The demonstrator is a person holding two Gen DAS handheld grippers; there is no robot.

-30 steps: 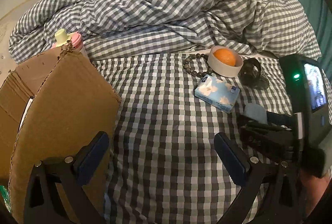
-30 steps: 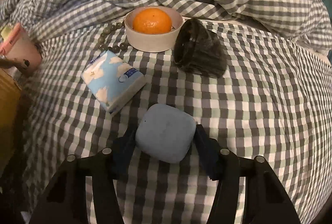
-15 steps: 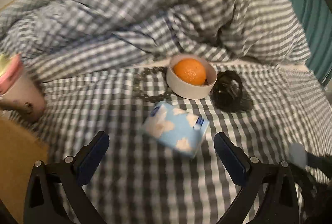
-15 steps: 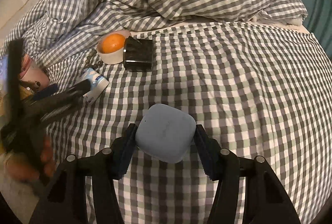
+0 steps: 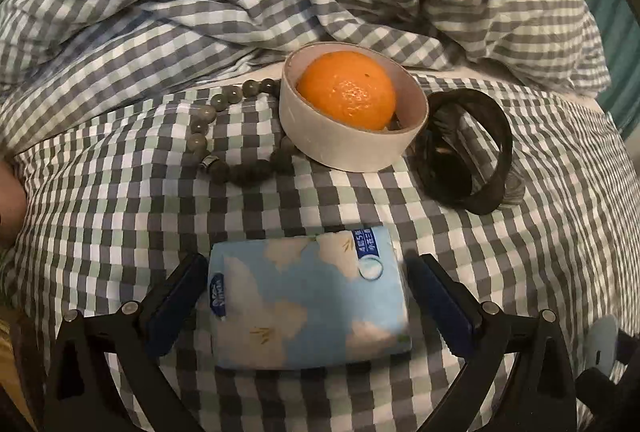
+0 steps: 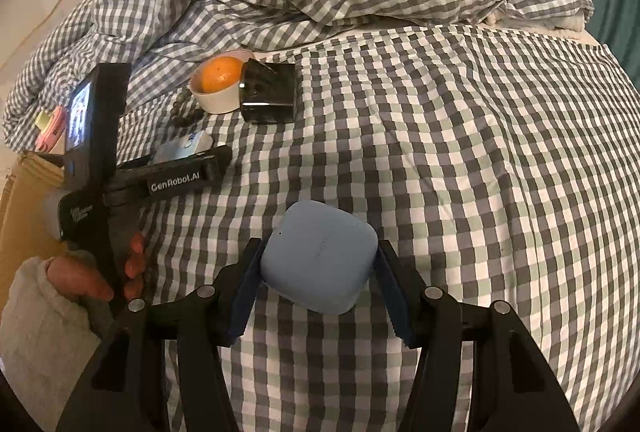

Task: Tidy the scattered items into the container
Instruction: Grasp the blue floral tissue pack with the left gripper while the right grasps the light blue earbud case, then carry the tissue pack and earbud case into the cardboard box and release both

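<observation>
White bowl [image 5: 352, 147] holds an orange [image 5: 346, 95] on the bed

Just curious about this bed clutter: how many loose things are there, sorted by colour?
Blue: 2, the cloud-print tissue pack and rounded plastic earbud case.
Orange: 1, the mandarin.
White: 1, the round bowl.
Dark: 2, the bead bracelet and black glossy cup.
Total: 6.

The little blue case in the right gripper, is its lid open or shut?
Shut. The blue case shows one smooth rounded shell with only a thin seam, no raised lid, clamped between the right gripper pads.
</observation>
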